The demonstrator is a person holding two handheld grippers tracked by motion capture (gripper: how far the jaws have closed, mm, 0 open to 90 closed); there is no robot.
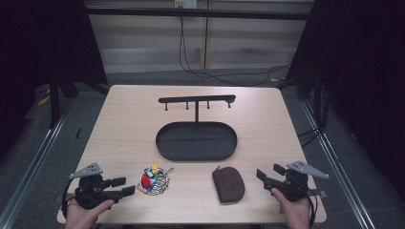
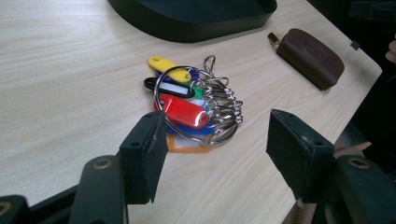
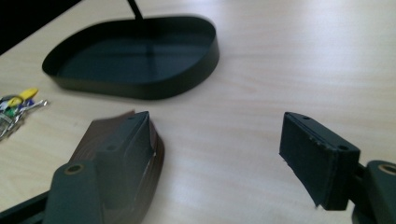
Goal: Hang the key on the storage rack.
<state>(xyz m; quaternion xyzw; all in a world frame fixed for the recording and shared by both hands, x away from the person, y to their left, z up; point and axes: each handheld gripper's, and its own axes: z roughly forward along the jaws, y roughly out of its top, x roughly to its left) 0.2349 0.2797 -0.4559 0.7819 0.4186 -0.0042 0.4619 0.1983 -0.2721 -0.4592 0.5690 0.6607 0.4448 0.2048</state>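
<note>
your left gripper [image 1: 123,186] sits at the table's 7 o'clock corner, jaws spread wide with nothing between them. the bunch of key tags [image 2: 194,105] lies just past its tips, at about 3 o'clock from it in the high view. your right gripper [image 1: 261,177] is at the 5 o'clock corner, jaws also apart, with the brown pouch [image 1: 229,184] just off its tips at 9 o'clock. the black oval tray [image 1: 196,141] with its hook rack [image 1: 197,99] sits mid-table. the white tag labels look blank, no writing readable.

Each black hand-held gripper [image 1: 125,186] carries brass-coloured screws, padded jaws (wide apart) and a grey three-cornered plate.
</note>
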